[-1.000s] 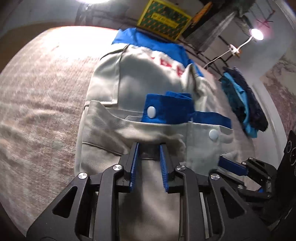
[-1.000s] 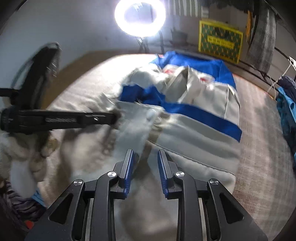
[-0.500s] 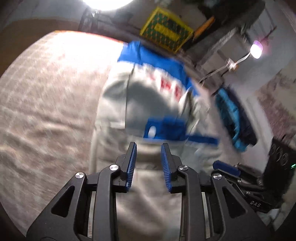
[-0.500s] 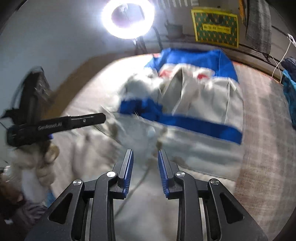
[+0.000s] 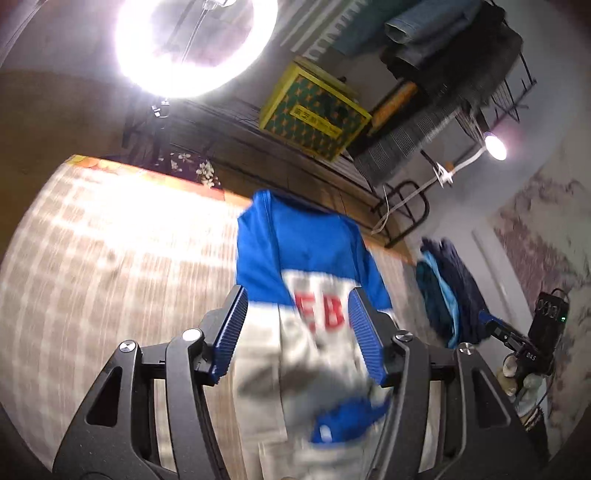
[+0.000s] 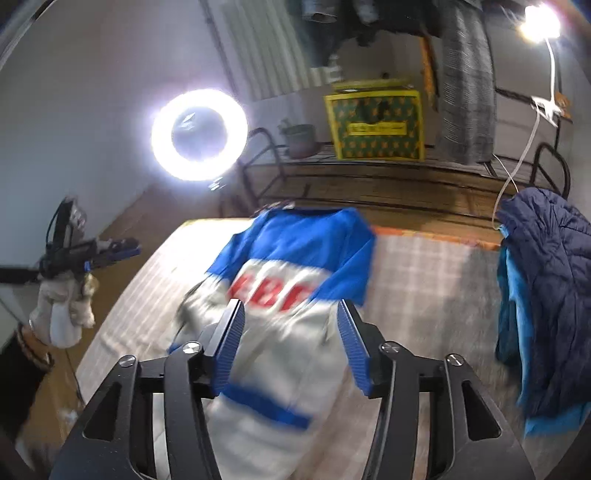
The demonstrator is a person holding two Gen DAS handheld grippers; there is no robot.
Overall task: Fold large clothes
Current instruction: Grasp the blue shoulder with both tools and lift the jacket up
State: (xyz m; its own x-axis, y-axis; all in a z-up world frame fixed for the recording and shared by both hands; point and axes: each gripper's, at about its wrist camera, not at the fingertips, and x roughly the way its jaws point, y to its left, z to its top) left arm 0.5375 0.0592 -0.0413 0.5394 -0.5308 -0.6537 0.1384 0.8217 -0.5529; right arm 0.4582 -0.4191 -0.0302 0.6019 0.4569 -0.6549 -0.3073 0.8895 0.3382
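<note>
In the left wrist view, the left gripper (image 5: 297, 325) fills the 6 o'clock edge with its blue-padded jaws spread wide and nothing between them. Just past the jaws lies the jacket (image 5: 310, 354), pale grey with a blue yoke and red letters, stretched from 6 o'clock toward the centre on the checked bed cover (image 5: 110, 266). A folded blue cuff with a white snap sits on the jacket near 6 o'clock. At 4 o'clock the right gripper (image 5: 495, 325) shows at the frame's edge, small and blurred there. A dark blue and light blue heap of clothes (image 5: 448, 295) rests at 3 o'clock, apart from the jacket.

In the right wrist view, the right gripper (image 6: 291, 341) also stands with its jaws spread apart and empty, above the jacket (image 6: 291, 288), which runs from 6 o'clock to the centre. At 9 o'clock the left gripper (image 6: 110, 251) is held by a gloved hand (image 6: 62, 314), clear of the cloth. The heap of clothes (image 6: 546, 295) hangs at 3 o'clock.

Farther off, a ring light (image 6: 199, 134) glows at 10 o'clock, a yellow and green box (image 6: 375, 120) stands on a rack at 1 o'clock, and a small lamp (image 6: 541, 20) shines at 2 o'clock.
</note>
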